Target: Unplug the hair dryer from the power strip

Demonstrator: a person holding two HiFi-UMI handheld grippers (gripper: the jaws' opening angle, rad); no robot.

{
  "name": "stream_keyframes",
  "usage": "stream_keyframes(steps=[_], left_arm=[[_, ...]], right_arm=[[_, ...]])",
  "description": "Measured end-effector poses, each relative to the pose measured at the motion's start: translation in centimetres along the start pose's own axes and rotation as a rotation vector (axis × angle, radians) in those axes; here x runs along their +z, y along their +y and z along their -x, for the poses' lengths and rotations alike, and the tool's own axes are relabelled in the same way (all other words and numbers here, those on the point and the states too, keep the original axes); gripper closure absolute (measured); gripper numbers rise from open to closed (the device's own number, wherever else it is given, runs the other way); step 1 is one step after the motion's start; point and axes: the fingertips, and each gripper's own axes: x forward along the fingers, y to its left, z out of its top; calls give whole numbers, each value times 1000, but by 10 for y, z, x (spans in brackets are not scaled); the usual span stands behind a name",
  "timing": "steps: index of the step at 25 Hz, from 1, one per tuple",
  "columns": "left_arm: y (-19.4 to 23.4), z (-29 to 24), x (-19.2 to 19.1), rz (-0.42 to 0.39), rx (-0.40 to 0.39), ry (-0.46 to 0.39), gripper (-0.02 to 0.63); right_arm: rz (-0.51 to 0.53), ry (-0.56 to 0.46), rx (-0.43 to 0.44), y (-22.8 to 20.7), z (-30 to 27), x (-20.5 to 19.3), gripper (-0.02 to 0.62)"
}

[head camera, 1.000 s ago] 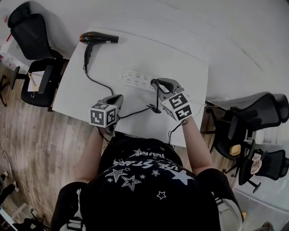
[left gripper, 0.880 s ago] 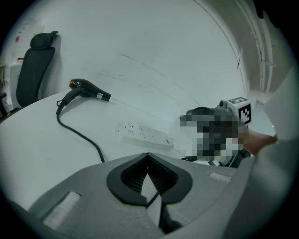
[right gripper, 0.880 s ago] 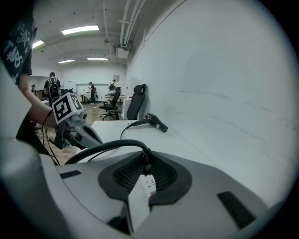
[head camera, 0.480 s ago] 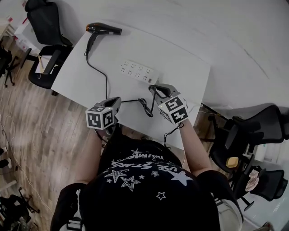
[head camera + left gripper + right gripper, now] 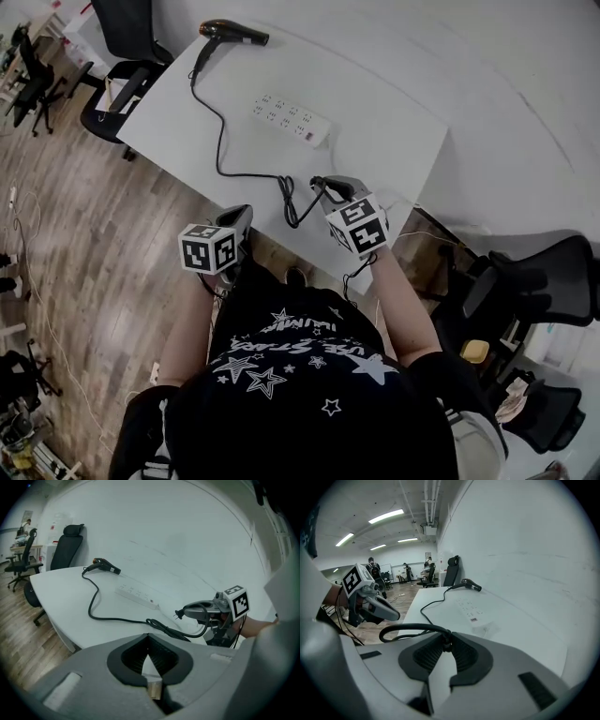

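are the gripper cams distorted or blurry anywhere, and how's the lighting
Left gripper view: strong fisheye, dark vignetted corners, the table edge bows, the near left claw looks soft. Right gripper view: same fisheye; ceiling strip lights glare without washing out the table. Head view: even light, faint shadows, hair dryer sharp.

A white tabletop [image 5: 394, 122] stands against a white wall [image 5: 525, 75]. Wood floor [image 5: 94, 216] lies to its left, and black chairs [image 5: 127, 28] flank it.
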Motion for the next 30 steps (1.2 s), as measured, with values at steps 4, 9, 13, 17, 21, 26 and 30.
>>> stream_keyframes(steps=[4,9,13,17,21,26,30], left_arm=[[-15,10,-21,51,34,-28,600],[-22,31,-42,89,80,-56,600],[-17,45,-54,113,115,-67,600],[-11,55,-61,131,131,-83,600],[-11,63,-67,145,128,-102,600],[-17,84,-85,192,127,-133,600],[-22,100,-100,224,133,-160,600]], right_arm=[[17,29,48,13,6,-20,526],[0,64,89,22,13,-35,526],[-12,105,112,25,19,-49,526],[-8,139,130,30,20,-61,525],[13,166,140,36,18,-65,525],[18,189,109,45,27,-66,525],[31,173,74,52,34,-58,525]])
